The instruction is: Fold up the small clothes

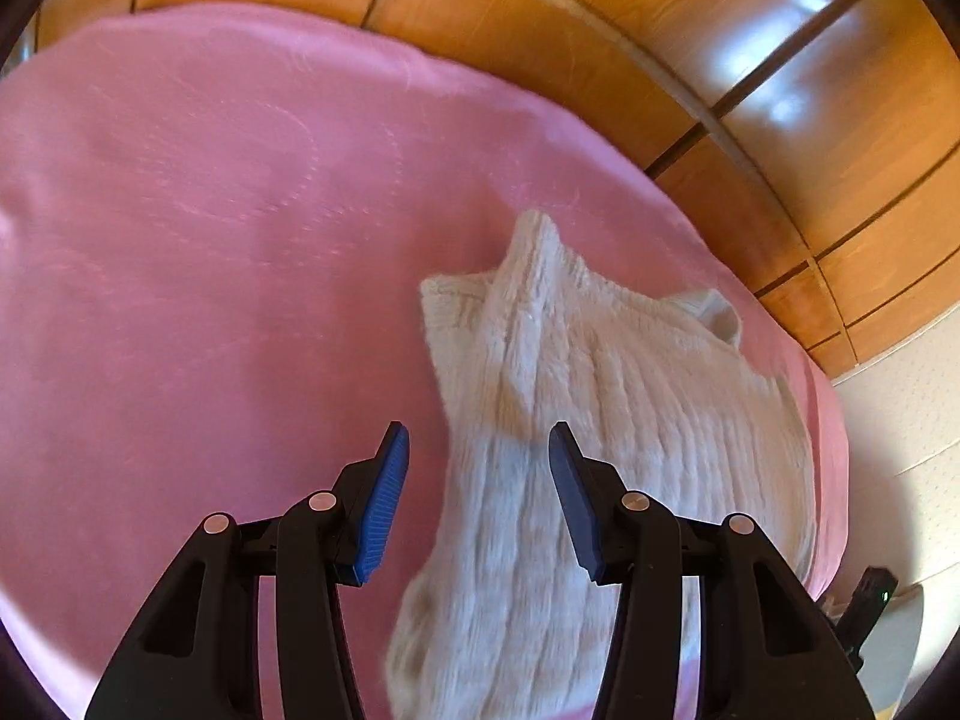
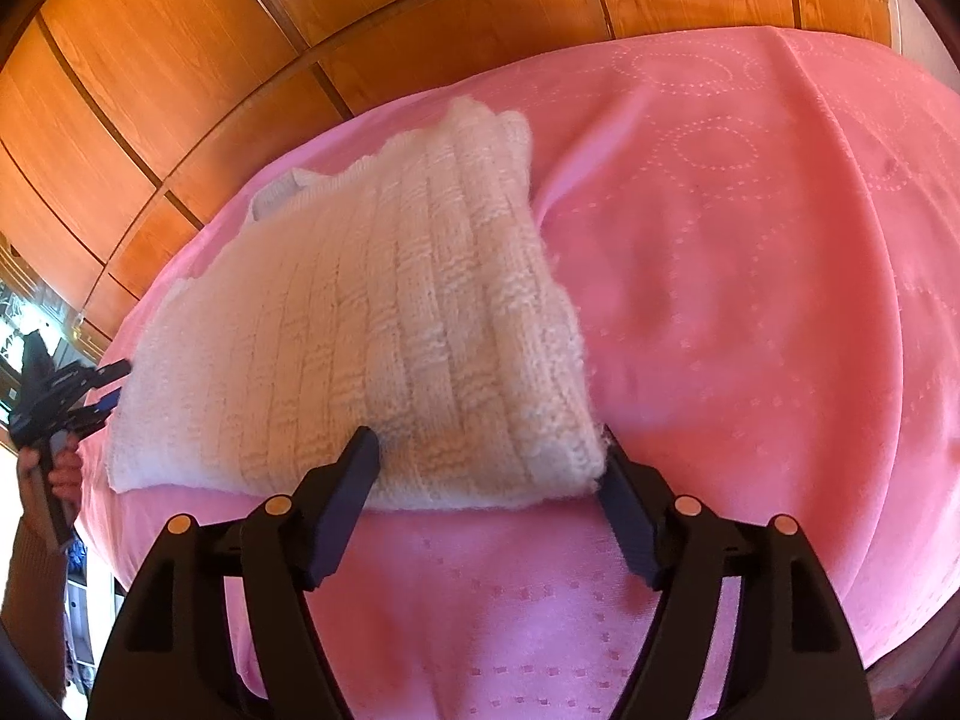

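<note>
A white ribbed knit sweater (image 2: 372,324) lies partly folded on the pink blanket (image 2: 750,300). My right gripper (image 2: 487,450) is open, its dark fingers set wide to either side of the sweater's near hem. The hem's right corner brushes the right finger (image 2: 624,498), but nothing is pinched. In the left wrist view the sweater (image 1: 600,408) lies with a sleeve pointing away. My left gripper (image 1: 480,480) hovers over its near part with the blue pads (image 1: 384,504) apart and nothing between them. From the right wrist view the left gripper (image 2: 105,387) is at the sweater's left edge.
Glossy wooden cupboard doors (image 2: 180,60) run behind the bed. The blanket drops off at its edges near a white wall (image 1: 900,408). A hand and sleeve (image 2: 42,492) hold the left gripper. A small dark object with a green light (image 1: 870,594) sits beyond the bed's right edge.
</note>
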Available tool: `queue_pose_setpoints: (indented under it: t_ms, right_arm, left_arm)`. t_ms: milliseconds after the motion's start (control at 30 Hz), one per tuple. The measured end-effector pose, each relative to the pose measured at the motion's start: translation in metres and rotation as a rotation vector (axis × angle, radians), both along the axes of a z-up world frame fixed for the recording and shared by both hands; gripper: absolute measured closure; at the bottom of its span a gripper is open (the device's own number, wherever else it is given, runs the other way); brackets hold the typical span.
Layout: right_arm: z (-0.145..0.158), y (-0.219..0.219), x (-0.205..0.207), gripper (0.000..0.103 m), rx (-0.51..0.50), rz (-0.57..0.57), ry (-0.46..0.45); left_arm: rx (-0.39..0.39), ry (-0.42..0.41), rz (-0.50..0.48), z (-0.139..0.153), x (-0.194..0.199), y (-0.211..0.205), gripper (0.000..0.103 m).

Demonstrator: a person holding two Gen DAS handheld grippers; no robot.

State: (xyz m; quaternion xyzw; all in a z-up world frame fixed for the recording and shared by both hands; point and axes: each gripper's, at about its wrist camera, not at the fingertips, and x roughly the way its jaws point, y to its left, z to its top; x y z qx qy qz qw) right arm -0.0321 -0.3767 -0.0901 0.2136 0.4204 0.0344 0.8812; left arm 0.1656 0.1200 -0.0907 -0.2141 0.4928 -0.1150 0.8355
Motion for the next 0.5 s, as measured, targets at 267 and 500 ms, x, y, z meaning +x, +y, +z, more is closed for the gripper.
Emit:
queue_pose_setpoints:
  t_ms: [267,500]
  right_arm:
    - [-0.001,0.001,0.001,0.03,-0.002,0.006,-0.005]
    - [-0.001,0.001,0.002,0.029,-0.009,0.015,-0.008]
  left_arm:
    - [0.063,-0.128,0.074,0.014,-0.021,-0.004,0.098]
    - [0.156,-0.018,0.138,-0.016,-0.008,-0.008,0.097]
